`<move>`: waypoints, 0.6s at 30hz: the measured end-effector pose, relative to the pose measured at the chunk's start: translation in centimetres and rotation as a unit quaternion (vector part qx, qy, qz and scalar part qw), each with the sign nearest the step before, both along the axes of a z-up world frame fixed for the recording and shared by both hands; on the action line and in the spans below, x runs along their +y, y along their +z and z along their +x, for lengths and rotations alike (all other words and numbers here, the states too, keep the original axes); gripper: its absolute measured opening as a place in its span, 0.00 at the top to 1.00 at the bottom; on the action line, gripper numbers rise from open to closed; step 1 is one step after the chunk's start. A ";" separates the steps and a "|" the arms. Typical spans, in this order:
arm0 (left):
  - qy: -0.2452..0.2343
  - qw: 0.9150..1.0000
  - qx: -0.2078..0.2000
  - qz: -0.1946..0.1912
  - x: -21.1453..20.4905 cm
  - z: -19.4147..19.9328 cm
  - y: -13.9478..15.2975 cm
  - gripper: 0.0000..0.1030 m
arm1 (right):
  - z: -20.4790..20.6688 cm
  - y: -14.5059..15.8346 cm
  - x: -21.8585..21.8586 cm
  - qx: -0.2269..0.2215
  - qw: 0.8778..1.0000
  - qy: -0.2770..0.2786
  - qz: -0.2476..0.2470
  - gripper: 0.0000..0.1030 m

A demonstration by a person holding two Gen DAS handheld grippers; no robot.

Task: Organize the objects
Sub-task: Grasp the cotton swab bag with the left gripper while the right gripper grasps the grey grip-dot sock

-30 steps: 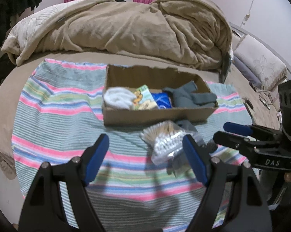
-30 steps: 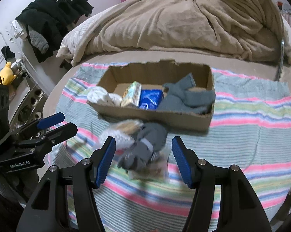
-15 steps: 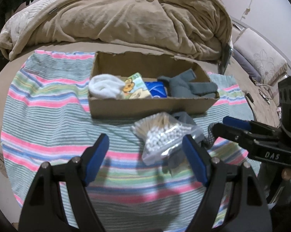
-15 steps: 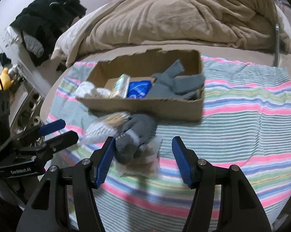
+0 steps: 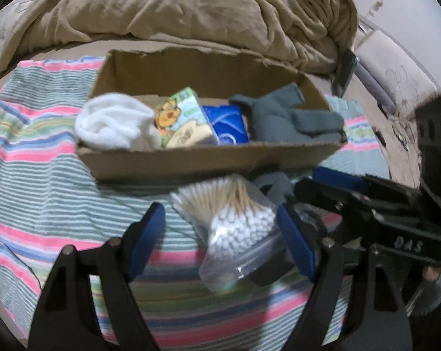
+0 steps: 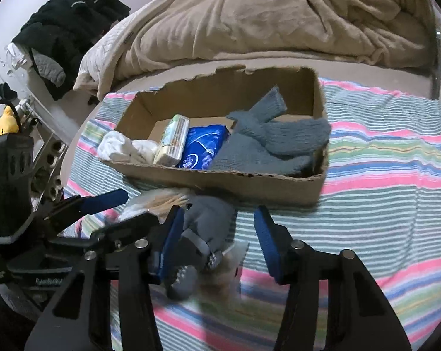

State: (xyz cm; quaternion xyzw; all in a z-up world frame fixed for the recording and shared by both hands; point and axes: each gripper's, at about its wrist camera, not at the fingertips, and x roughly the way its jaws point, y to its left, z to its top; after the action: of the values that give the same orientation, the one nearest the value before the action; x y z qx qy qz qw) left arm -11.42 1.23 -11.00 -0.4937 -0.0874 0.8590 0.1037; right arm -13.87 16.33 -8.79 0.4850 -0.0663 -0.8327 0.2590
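I have the bed (image 5: 21, 67) in front of me, a rumpled tan blanket (image 5: 191, 8) heaped along its far side and a striped cloth (image 5: 30, 175) spread over the near part. On that cloth, toward its far edge, sits the open cardboard box (image 5: 191, 161). Inside it, from the left end to the right, I see a white rolled cloth (image 5: 112, 125), a small printed packet (image 5: 182, 120), a blue packet (image 5: 227, 125) and a grey knitted piece (image 5: 290, 117) that drapes onto the right end wall.

Just in front of the box's near wall, on the stripes, lies a clear bag of cotton swabs (image 5: 238, 219), with a grey glove (image 6: 211, 222) right beside it, touching or overlapping; the blur keeps me from telling which lies on top.

My left gripper (image 5: 220, 239) has its jaws wide apart around the swab bag, with the bag close against the right pad; whether it touches I cannot tell. My right gripper (image 6: 217, 239) also stands with jaws apart, the glove lying between them against the left pad. The two tools sit close together side by side, each visible at the edge of the other's view
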 end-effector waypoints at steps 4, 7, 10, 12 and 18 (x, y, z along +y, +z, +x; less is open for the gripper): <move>-0.018 1.000 -0.011 -0.009 0.2 0.5 -0.7 0.21 | -0.4 -1.5 -0.8 -0.032 0.999 0.020 -0.001 0.49; -0.019 1.000 -0.015 -0.004 -0.2 0.9 -1.0 0.21 | -0.3 -2.1 -1.5 -0.043 0.999 0.033 -0.003 0.51; -0.016 1.000 -0.013 0.000 -0.5 1.1 -0.9 0.21 | 0.0 -2.1 -1.7 -0.040 0.998 0.044 -0.009 0.68; -0.014 1.000 -0.009 0.003 -0.5 0.9 -0.6 0.21 | 0.4 -1.5 -1.4 -0.030 0.999 0.044 -0.008 0.70; 0.013 0.999 -0.001 0.035 -0.7 -0.2 -0.4 0.21 | 1.4 0.4 1.5 -0.007 1.000 0.016 -0.013 0.70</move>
State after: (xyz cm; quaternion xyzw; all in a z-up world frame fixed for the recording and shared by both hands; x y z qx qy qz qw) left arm -11.59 0.50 -11.38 -0.4896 -0.1238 0.8561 0.1094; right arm -12.44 17.87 -8.40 0.4882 -0.0713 -0.8243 0.2777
